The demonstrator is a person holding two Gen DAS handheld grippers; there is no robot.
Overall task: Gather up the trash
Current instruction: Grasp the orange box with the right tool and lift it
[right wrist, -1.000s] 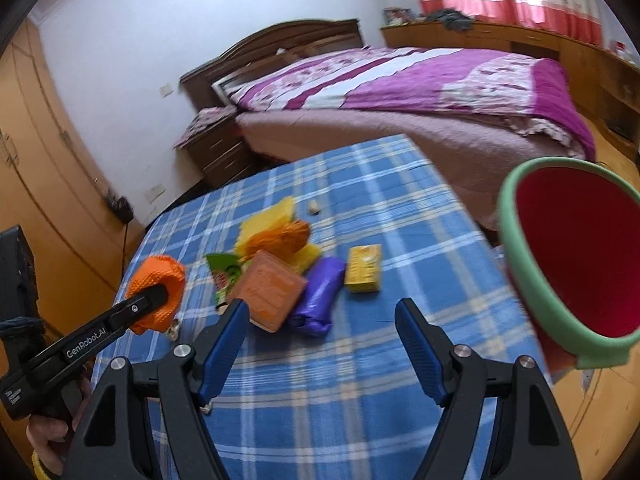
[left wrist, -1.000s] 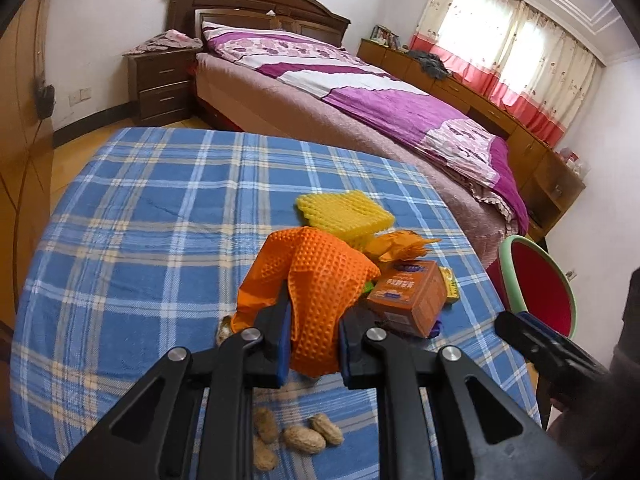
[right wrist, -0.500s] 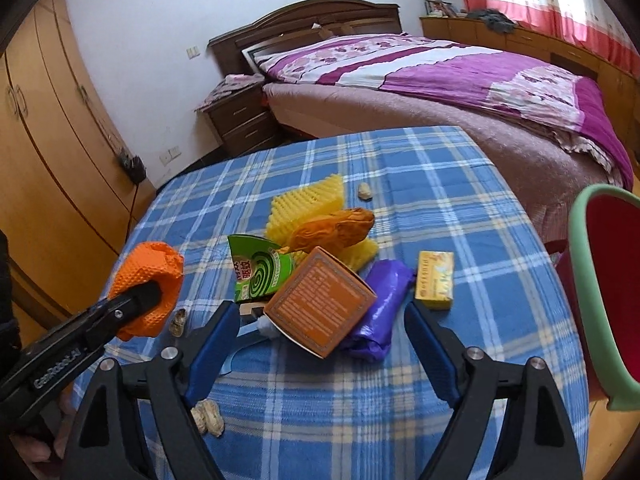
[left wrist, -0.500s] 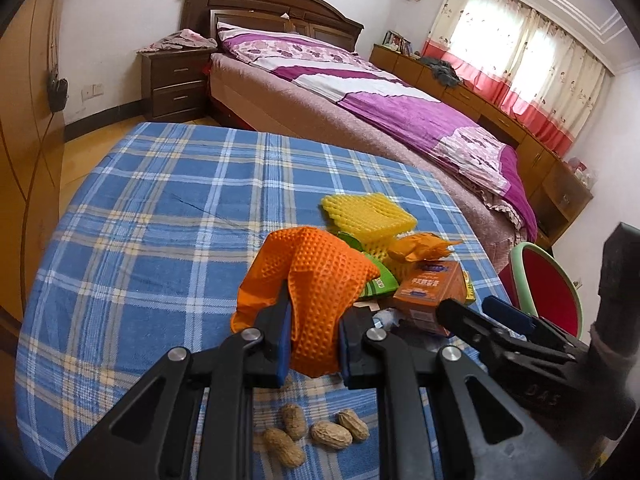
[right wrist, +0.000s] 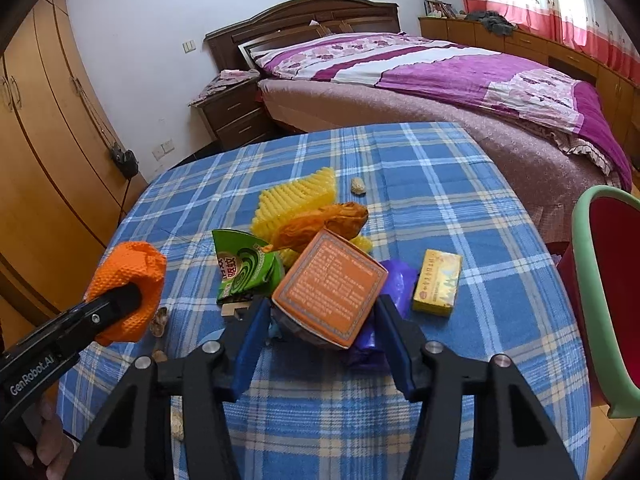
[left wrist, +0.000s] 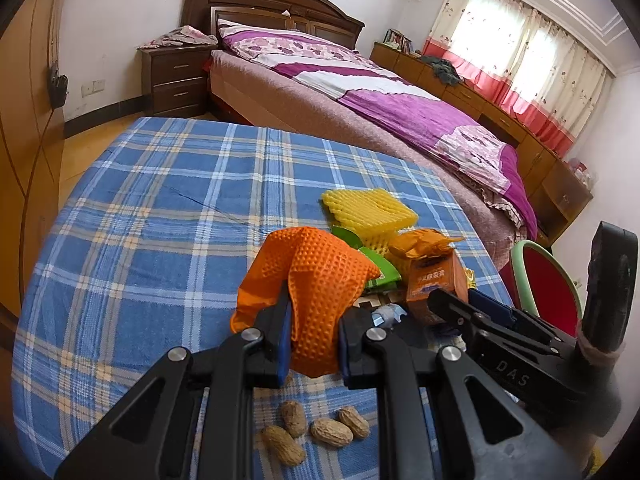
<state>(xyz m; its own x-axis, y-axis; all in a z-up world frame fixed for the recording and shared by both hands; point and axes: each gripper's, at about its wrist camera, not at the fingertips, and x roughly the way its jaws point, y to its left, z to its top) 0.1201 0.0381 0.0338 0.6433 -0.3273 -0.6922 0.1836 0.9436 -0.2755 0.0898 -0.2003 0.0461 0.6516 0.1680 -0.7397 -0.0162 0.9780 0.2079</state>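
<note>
Left wrist view: caught the left gripper (left wrist: 312, 332) low in front, jaws drawn almost together and pinching the orange foam net (left wrist: 312, 276), held up off the counter (left wrist: 160, 240) and its blue plaid cloth. Spotted four peanuts (left wrist: 316, 428) on the cloth just beneath that net. Made out, beyond the net, a yellow foam net (left wrist: 368, 208), a green wrapper (left wrist: 380, 268), a crumpled orange bag (left wrist: 420, 242) and the orange box (left wrist: 436, 284), all bunched in one heap. Saw the right gripper (left wrist: 452, 298) reaching in from the right edge to the box, with the green-rimmed red bin (left wrist: 520, 264) off the counter's right side.

Right wrist view: found the right gripper (right wrist: 322, 320) with jaws about half spread and just then closing in, the orange box (right wrist: 332, 284) tilted between them, one blue pad at each side and seemingly touching it. Noted a purple bag (right wrist: 396, 280) tucked behind the box by the right pad, and a small yellow box (right wrist: 438, 282) lying flat just beside the bag. Placed the green wrapper (right wrist: 240, 268), crumpled orange bag (right wrist: 320, 224) and yellow foam net (right wrist: 296, 200) directly past the box. Picked out a pale shell scrap (right wrist: 359, 186) alone, farther back. Saw the left gripper (right wrist: 128, 300) at the left edge, clamped on the orange foam net (right wrist: 128, 272).
</note>
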